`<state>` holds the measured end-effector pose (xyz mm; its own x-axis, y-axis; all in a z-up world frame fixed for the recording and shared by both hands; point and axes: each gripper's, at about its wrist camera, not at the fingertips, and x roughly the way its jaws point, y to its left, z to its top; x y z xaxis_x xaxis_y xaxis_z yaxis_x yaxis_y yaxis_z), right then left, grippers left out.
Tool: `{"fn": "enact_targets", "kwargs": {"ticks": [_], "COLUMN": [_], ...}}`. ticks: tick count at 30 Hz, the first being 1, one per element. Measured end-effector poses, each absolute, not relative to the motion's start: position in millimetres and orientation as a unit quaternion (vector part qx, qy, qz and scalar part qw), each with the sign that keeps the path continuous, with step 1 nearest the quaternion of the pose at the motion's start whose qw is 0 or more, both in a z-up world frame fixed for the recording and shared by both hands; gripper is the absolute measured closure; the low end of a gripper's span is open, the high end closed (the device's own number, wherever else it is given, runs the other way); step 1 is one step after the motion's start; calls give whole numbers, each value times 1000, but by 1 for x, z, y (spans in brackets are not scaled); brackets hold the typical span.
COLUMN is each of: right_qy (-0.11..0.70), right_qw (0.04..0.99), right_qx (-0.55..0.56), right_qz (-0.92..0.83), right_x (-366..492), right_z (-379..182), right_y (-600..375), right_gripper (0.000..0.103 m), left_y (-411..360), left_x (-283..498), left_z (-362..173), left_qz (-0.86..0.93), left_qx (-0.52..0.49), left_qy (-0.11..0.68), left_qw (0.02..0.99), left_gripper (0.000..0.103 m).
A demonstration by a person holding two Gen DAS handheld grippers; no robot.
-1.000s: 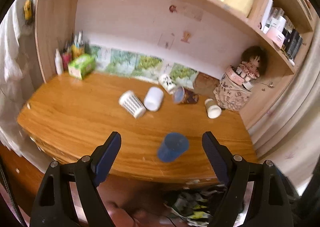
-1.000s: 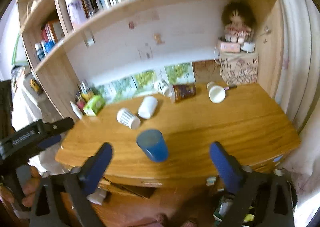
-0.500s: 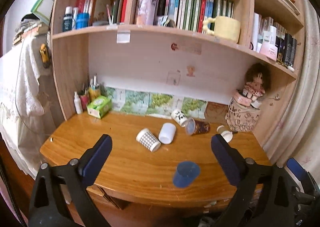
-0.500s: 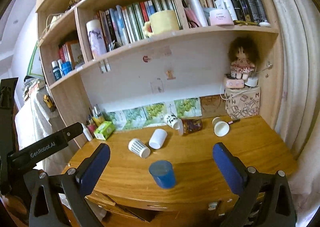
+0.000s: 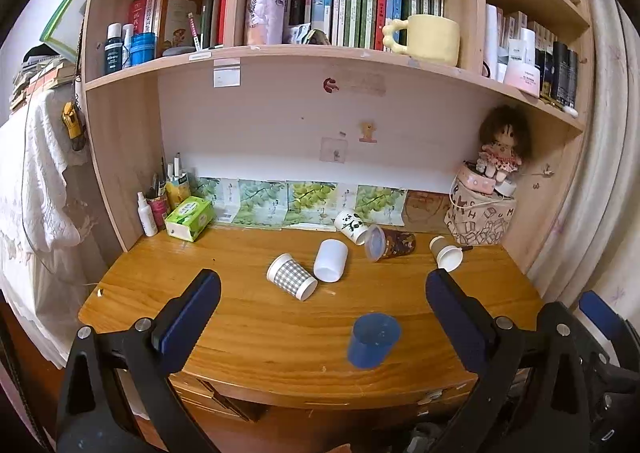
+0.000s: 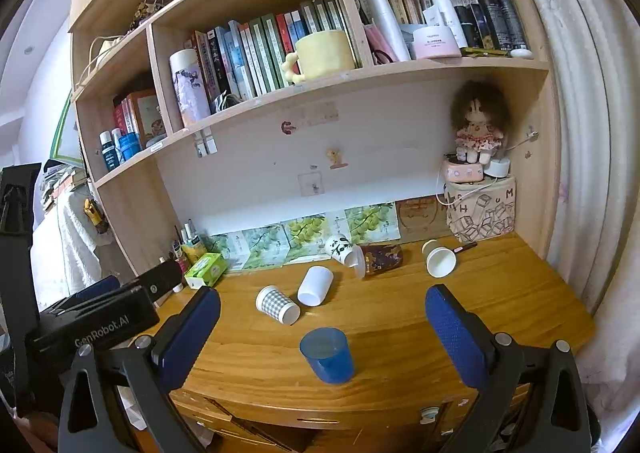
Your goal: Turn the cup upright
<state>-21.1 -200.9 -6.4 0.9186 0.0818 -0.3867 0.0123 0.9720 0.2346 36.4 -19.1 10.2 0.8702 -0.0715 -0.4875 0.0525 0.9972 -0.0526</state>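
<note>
I see the blue plastic cup standing mouth-up, low centre of frame, near the glossy wooden desk's curved front edge. My left gripper and right gripper both gape wide, holding nothing. Paper cups lie toppled mid-frame.

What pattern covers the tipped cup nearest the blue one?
Grey-and-white check, on the checked cup; clearest in the left wrist view.

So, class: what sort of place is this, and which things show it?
Probably a home study corner or bedroom desk: a wooden desk under shelves of books, with a doll and toiletry bottles.
</note>
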Motion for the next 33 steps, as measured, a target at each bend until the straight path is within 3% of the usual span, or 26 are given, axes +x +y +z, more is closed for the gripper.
{"fn": "enact_targets", "kwargs": {"ticks": [33], "right_qy": [199], "right_qw": [973], "right_qx": [105], "right_qz": [41], "right_x": [-22], "right_z": [-5], "right_y": [-186], "right_gripper": [0], "left_y": [-8], "left_x": [15], "left_z": [21], "left_qz": [-3], "left_qx": [-9], "left_qy": [206], "left_qw": [979], "left_gripper": [0]}}
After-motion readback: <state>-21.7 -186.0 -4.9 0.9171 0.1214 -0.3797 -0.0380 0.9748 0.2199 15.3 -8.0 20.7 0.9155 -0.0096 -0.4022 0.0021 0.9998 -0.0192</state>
